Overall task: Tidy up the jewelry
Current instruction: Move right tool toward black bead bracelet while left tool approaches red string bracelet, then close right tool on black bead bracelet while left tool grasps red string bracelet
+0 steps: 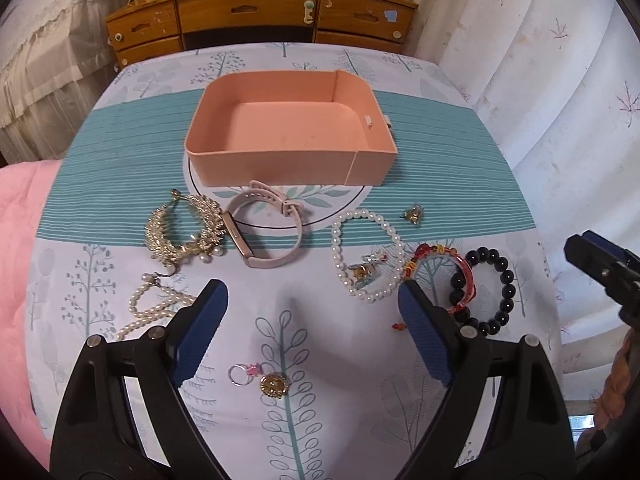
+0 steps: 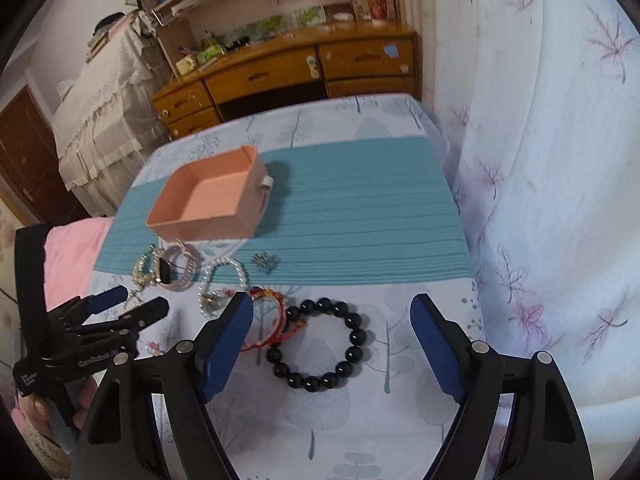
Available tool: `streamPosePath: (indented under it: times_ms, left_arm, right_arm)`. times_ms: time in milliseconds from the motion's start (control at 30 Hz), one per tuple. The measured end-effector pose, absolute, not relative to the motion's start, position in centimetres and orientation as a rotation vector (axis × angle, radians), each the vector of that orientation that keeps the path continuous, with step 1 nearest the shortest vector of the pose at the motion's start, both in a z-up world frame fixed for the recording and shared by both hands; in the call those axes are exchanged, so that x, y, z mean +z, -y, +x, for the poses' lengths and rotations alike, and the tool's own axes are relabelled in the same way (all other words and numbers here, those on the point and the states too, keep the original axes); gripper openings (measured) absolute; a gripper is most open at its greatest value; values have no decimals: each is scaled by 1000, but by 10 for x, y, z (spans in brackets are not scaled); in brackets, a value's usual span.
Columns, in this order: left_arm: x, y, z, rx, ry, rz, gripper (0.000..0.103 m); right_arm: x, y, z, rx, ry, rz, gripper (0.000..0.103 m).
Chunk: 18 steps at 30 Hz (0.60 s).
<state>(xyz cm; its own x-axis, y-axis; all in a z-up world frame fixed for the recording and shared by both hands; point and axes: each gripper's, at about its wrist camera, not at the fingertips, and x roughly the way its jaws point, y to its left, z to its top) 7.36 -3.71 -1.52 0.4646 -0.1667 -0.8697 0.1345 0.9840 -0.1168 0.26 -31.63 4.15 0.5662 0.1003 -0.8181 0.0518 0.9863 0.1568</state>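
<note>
- Jewelry lies scattered on the near half of a tree-printed white and teal tablecloth [image 1: 460,92]; far of it stands an open, empty pink cardboard box [image 1: 288,128], its near wall just beyond a pale pink strapped watch [image 1: 266,228].
- Left gripper [image 1: 312,320] hangs wide with nothing between its blue pads, over bare cloth; a small gold round brooch [image 1: 273,386] and a silver ring with a pink charm [image 1: 240,374] lie just near of that gap.
- Right gripper [image 2: 332,342] is spread wide around a black round-bead bracelet [image 2: 324,344], not touching it.
- Red woven bangle [image 2: 276,320] overlaps the black beads at left, possibly touching the left pad.
- Open cloth runs right of the black bracelet to the table edge, where a white leaf-print curtain [image 2: 540,200] hangs.
</note>
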Motion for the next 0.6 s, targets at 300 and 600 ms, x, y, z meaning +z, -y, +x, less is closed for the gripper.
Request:
streamPosePath:
  times_ms: [300, 600]
  left_arm:
    - [-27, 43, 75, -189, -1081, 13, 85]
    - [-46, 41, 80, -192, -1123, 22, 74]
  right_arm:
    - [7, 313, 26, 53, -1093, 174, 70]
    - [-38, 307, 45, 56, -1222, 171, 53]
